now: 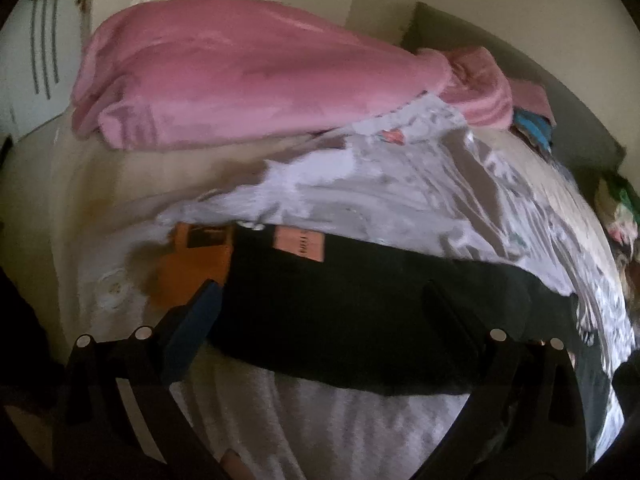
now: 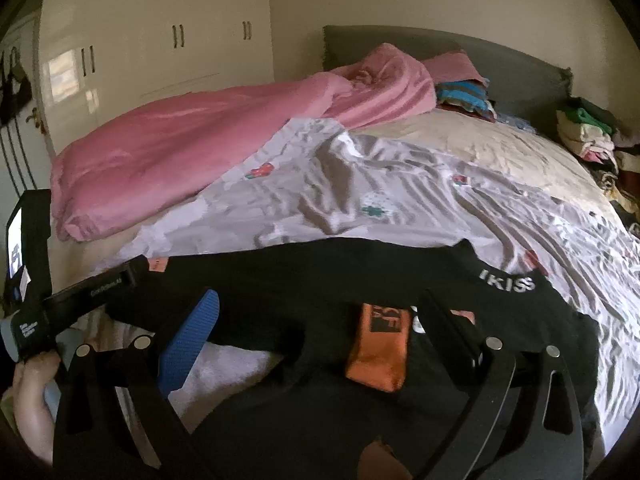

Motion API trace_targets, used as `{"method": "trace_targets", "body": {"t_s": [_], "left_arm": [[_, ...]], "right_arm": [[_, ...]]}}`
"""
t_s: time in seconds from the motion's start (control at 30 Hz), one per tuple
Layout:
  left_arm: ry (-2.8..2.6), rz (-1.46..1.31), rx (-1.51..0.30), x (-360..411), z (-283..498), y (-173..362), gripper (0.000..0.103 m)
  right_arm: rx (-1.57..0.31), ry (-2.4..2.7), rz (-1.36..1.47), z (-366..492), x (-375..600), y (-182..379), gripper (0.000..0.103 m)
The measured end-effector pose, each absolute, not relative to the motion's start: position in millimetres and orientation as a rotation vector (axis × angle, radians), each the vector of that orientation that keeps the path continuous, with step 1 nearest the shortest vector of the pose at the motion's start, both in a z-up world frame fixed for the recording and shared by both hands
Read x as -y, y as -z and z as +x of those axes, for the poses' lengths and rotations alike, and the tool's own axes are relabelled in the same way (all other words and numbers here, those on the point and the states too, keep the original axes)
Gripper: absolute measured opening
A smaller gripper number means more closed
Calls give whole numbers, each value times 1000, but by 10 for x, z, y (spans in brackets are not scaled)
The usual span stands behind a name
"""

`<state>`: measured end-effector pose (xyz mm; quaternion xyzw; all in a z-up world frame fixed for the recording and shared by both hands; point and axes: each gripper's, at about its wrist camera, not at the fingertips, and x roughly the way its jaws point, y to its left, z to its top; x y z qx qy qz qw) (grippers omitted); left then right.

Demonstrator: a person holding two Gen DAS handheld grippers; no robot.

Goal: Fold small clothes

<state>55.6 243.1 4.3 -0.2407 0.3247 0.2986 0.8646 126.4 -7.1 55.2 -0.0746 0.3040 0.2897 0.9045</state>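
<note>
- The black garment lies spread on the bed, on top of a pale patterned sheet, with its long axis running across both views, left to right.
- Its waistband, lettered in white, sits toward the right end in the right wrist view; an orange tag lies on the cloth near the middle, and a smaller pink label shows near the far edge in the left wrist view.
- The left claw is spread wide, fingers well apart, with nothing between them; the black cloth lies straight ahead of it and under the gap. I cannot tell whether the fingertips touch it.
- The right claw is likewise released and holds nothing; the garment's near edge and the orange tag lie between its fingers, just ahead.
- In the right wrist view the other claw's body reaches in from the left toward the garment's left end, so each arm looks nearest to its own end. Judging from this, a fold across the long axis would suit: one end carried over toward the other.
- No containers are in view. A pink blanket is heaped at the far left of the bed, and piles of clothes sit by the headboard, well apart from the garment.
</note>
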Motion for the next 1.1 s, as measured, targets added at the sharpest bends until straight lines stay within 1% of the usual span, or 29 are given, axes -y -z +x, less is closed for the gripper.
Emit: {"method": "trace_targets", "body": {"t_s": [0.13,0.5,0.8,0.87,0.9,0.93,0.97,1.0,1.03,1.07,1.1], "left_arm": [[-674,-516,-665,-2531,494,-40,93],[-761,-586,-706,-2817,425,112,93],[-754,-798,-781,-3127,347,459,93],[-741,-815,-772,-3149,344,484,93],[-731,-822,-759,-3162,340,479,92],[-727,-829,-745,-3174,326,470,82],[-733,-830,-731,-3183,303,453,63],[-735,-826,-713,-3191,279,429,50],[-727,-828,-698,-3197,264,413,27],[-702,-841,-683,-3205,253,403,17],[-663,-859,-663,-3198,247,392,13]], "right_arm": [[-623,-654,-172,1255,-86,-564,99],[-634,-826,-286,1101,-625,-437,99],[-690,-816,-223,1170,-642,-273,99],[-696,-805,-206,1194,-600,-256,99],[-696,-799,-199,1205,-577,-253,99],[-697,-791,-188,1217,-543,-254,99],[-699,-787,-175,1227,-506,-256,99],[-699,-784,-167,1236,-478,-256,99],[-698,-776,-158,1241,-438,-259,99],[-698,-770,-150,1245,-407,-261,99],[-700,-766,-141,1249,-371,-264,99]]}}
